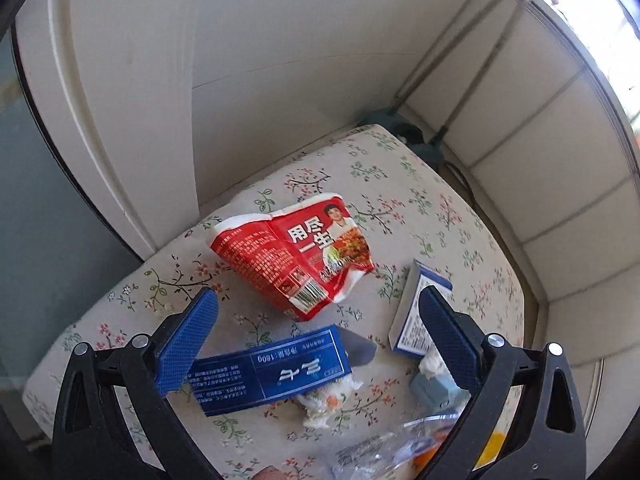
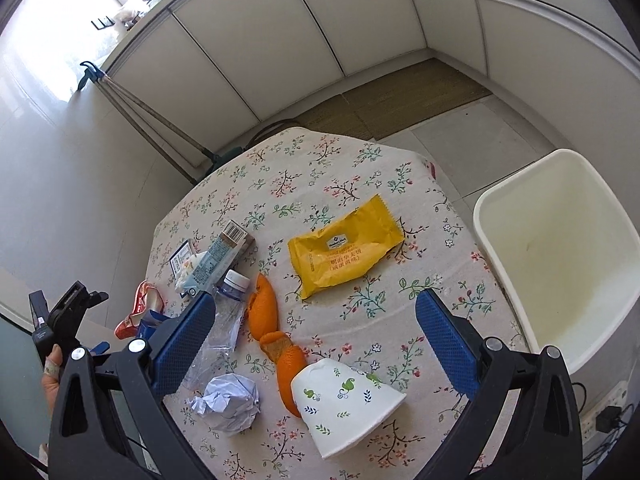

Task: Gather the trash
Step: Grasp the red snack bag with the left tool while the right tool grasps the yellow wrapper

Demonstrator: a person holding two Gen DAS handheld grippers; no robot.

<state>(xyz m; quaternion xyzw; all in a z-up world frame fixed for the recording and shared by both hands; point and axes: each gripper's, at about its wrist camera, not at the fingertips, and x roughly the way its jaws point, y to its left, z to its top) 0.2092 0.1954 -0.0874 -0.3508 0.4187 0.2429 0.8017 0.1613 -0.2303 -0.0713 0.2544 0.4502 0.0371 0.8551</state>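
Lying flat, blue carton [image 1: 276,368], long axis left-right

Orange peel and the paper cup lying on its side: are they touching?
Touching. The right wrist view shows the orange peel running straight against the rim of the tipped paper cup, with no tablecloth visible between them.

The left tongs [image 1: 318,330] stand wide open, their two blue-padded fingers [image 1: 186,346] spread apart and gripping nothing, pointing forward and down. The right tongs [image 2: 316,340] are likewise spread wide, blue pads [image 2: 448,344] well apart and holding nothing. In the right wrist view the person's left hand [image 2: 50,376] shows at the left edge, a bandaged finger on the black handle of the left tongs.
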